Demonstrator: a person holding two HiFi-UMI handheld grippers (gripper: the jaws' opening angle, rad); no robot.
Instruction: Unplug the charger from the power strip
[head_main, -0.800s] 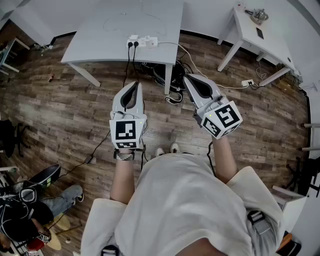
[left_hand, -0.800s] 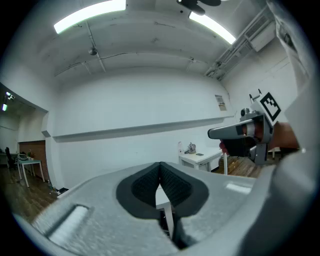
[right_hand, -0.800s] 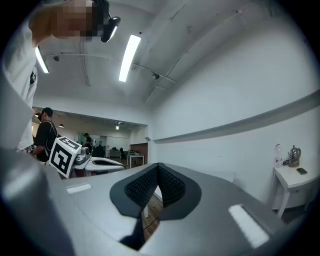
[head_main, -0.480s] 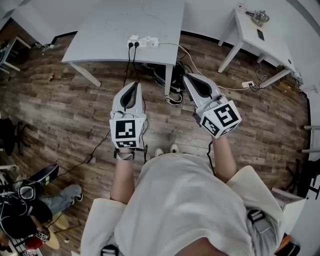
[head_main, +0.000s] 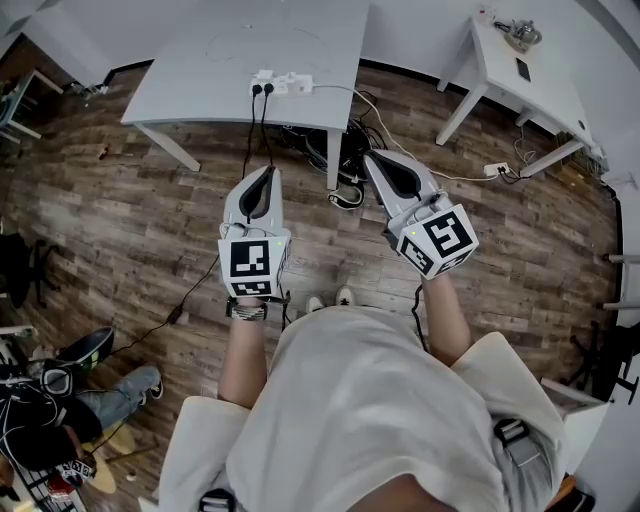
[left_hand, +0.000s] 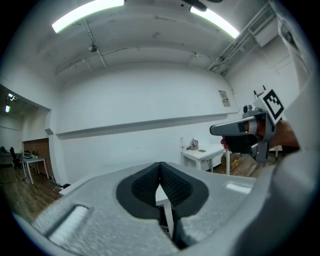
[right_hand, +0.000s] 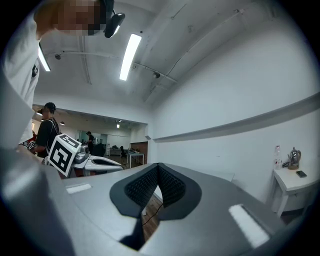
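Note:
A white power strip (head_main: 284, 83) lies near the front edge of the grey table (head_main: 200, 60), far ahead of me. Two black plugs (head_main: 263, 89) sit in its left end, and their black cables hang down over the table edge to the floor. Which one is the charger I cannot tell. My left gripper (head_main: 267, 172) is held level over the wooden floor, short of the table, shut with nothing between its pads (left_hand: 167, 182). My right gripper (head_main: 376, 158) is beside it, also shut and empty, pads (right_hand: 167, 185) together. Each gripper shows in the other's view: the right (left_hand: 240, 131), the left (right_hand: 100, 162).
A tangle of cables (head_main: 340, 150) lies under the table by its leg. A white side table (head_main: 520, 85) with a kettle (head_main: 517, 32) stands at the upper right, and a floor socket block (head_main: 495, 167) lies by it. A seated person (head_main: 60, 400) is at the lower left.
Both grippers hold the same pose, shut and empty. Only the head view has shifted slightly.

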